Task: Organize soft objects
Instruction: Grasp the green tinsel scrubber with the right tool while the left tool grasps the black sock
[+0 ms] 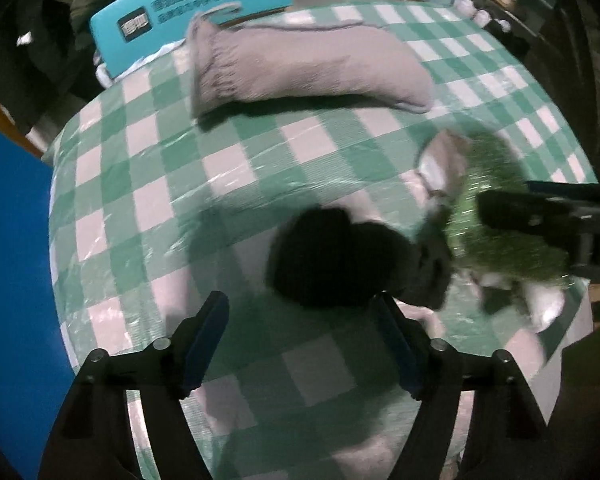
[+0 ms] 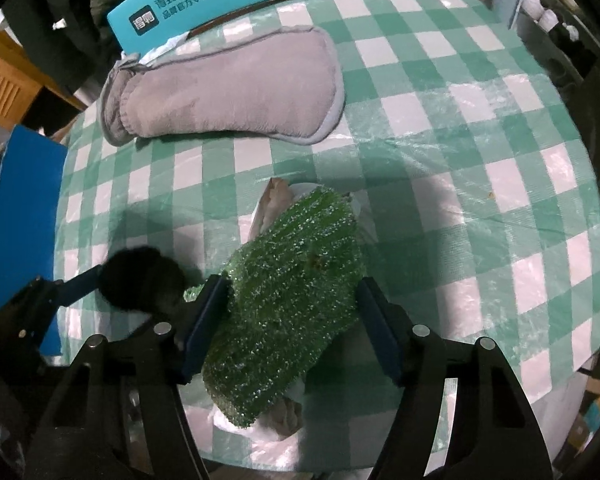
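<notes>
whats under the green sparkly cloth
Under the green sparkly cloth, a beige fabric piece and white plastic poke out at its ends. Whatever lies beneath its middle is covered.

Both wrist cameras look steeply down, close over the checkered surface. Each view shares the grey mitt at its far side, with the green scrubber and black pouf nearer than it.
</notes>
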Motion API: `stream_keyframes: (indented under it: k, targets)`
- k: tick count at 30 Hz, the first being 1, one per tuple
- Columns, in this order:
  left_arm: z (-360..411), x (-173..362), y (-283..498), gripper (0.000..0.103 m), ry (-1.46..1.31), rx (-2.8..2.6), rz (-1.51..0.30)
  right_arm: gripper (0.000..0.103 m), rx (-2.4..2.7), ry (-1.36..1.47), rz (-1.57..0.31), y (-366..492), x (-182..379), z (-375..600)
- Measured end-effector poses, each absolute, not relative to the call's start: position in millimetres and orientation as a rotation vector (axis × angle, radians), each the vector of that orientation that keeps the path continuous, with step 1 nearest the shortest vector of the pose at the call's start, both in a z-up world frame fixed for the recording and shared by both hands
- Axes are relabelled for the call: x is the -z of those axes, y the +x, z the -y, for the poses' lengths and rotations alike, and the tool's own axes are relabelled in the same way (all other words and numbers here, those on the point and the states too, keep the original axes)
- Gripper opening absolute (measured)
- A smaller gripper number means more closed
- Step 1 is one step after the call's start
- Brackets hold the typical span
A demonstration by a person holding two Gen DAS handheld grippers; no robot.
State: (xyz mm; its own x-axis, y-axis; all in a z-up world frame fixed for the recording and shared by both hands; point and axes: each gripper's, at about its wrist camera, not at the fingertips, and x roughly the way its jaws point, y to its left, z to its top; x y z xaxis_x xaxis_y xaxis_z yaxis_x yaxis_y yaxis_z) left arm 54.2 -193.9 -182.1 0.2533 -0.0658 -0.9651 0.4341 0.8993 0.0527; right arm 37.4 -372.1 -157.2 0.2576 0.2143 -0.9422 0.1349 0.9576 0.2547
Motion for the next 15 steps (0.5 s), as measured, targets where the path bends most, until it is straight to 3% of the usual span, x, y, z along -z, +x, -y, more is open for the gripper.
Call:
stream_keyframes:
  k: [5, 7, 9, 14, 15]
  targets:
    - [178, 178, 62, 0.072, 0.292, 0.315, -1.277, 0.067, -0.051, 0.283, -1.282, 35, 144, 373]
    - [173, 173, 65, 0.074, 0.258, 0.317, -1.277, 0.051, -0.058, 0.274, -1.269, 35, 139, 374]
    - [170, 168, 66, 0.079, 0.213, 0.324, -1.276, 0.022, -0.057, 0.265, -1.264, 35, 138, 372]
    - [166, 156, 69, 0.081, 0.098, 0.358, -1.274, 0.018, -0.061, 0.295, -1.279, 35, 141, 377]
    - [167, 155, 69, 0.081, 0.086, 0.365, -1.276, 0.026, -0.06, 0.312, -1.277, 35, 141, 379]
